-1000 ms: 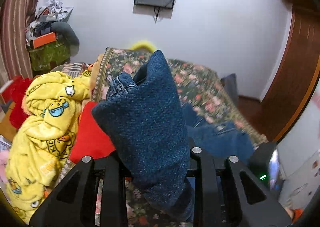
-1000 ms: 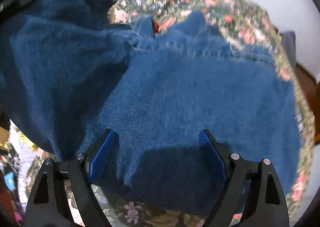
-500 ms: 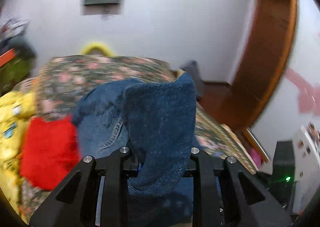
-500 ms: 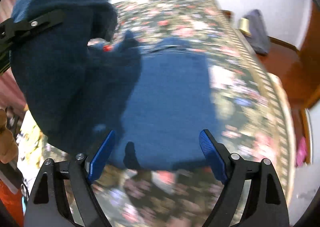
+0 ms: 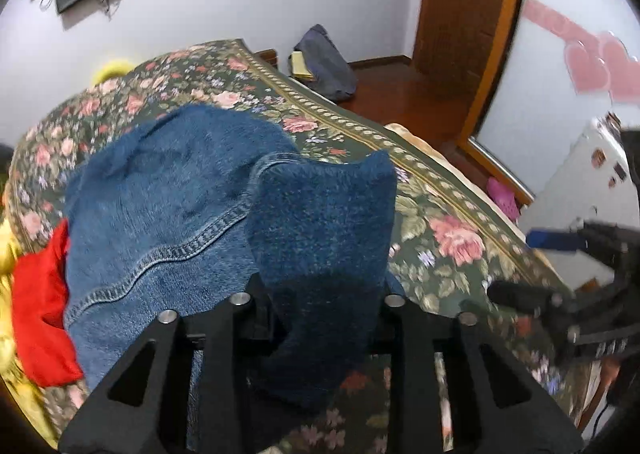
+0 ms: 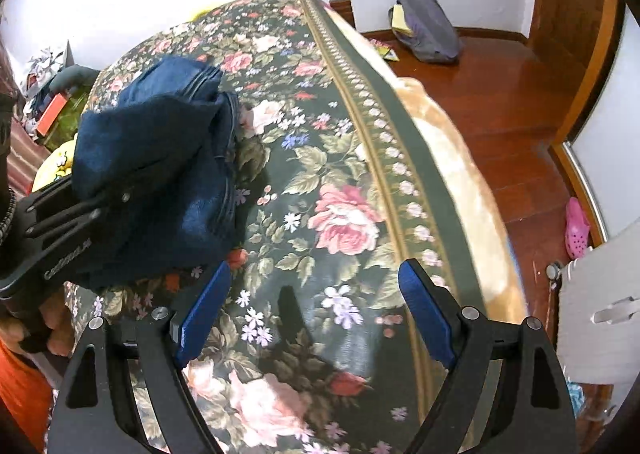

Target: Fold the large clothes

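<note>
My left gripper (image 5: 316,294) has the blue jeans (image 5: 168,190) between its opening jaws, over the floral bedspread (image 5: 452,230). My right gripper (image 6: 316,310) stands wide and empty.

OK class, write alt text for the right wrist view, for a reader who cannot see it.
The open, empty right gripper points down at a floral bedspread. At left, the left gripper, its jaws opening, has a fold of blue jeans between them, the rest lying on the bed. A grey bag and a pink shoe lie on the wooden floor.
</note>
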The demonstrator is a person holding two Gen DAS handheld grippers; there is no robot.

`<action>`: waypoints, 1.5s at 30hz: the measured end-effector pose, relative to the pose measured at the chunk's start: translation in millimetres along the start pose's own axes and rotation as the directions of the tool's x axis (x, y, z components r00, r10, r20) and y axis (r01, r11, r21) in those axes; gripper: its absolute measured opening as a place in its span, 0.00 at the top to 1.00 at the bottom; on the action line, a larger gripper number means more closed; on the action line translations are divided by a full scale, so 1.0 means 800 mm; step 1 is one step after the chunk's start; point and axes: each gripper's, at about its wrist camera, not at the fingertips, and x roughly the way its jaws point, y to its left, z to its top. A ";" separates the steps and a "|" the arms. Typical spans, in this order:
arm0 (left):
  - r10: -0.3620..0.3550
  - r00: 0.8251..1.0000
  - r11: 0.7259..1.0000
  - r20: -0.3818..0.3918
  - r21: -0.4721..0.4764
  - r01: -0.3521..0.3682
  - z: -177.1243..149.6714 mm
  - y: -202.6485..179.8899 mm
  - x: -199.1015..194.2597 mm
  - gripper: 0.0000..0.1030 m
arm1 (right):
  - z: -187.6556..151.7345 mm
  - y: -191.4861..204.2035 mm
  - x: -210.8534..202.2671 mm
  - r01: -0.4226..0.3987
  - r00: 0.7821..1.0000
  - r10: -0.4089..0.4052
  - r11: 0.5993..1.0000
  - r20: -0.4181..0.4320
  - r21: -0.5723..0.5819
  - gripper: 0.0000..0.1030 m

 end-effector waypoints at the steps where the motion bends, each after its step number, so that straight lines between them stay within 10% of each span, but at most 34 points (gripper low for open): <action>1: -0.018 1.000 1.000 0.002 0.009 0.018 -0.004 -0.001 -0.008 0.66 | 0.000 0.001 -0.005 -0.004 1.000 0.004 1.000 0.008 -0.001 0.19; 9: -0.159 0.987 0.987 0.003 -0.006 0.159 -0.029 0.001 -0.065 0.60 | 0.018 0.030 -0.051 -0.043 0.992 0.048 0.998 0.114 -0.051 0.19; 13: -0.043 0.995 0.999 0.091 -0.018 0.045 -0.045 0.026 -0.115 0.42 | 0.027 0.058 -0.059 -0.077 0.986 0.091 0.992 0.142 -0.101 0.19; 20: 0.161 0.985 0.977 0.068 -0.149 -0.150 -0.068 0.115 -0.130 0.40 | 0.042 0.120 -0.041 -0.089 0.982 0.122 0.972 0.142 -0.217 0.19; 26: 0.155 0.986 0.961 -0.066 -0.222 -0.166 -0.097 0.157 -0.092 0.39 | 0.054 0.150 0.006 -0.101 0.990 0.123 0.962 0.072 -0.253 0.19; 37: 0.279 0.960 0.947 0.024 -0.172 -0.271 -0.144 0.149 -0.100 0.28 | 0.057 0.099 0.053 -0.036 0.999 0.037 0.980 0.002 -0.194 0.18; 45: 0.288 0.956 0.936 -0.050 -0.199 -0.292 -0.161 0.176 -0.112 0.29 | 0.044 0.078 0.007 0.107 0.988 -0.089 0.984 0.123 -0.146 0.18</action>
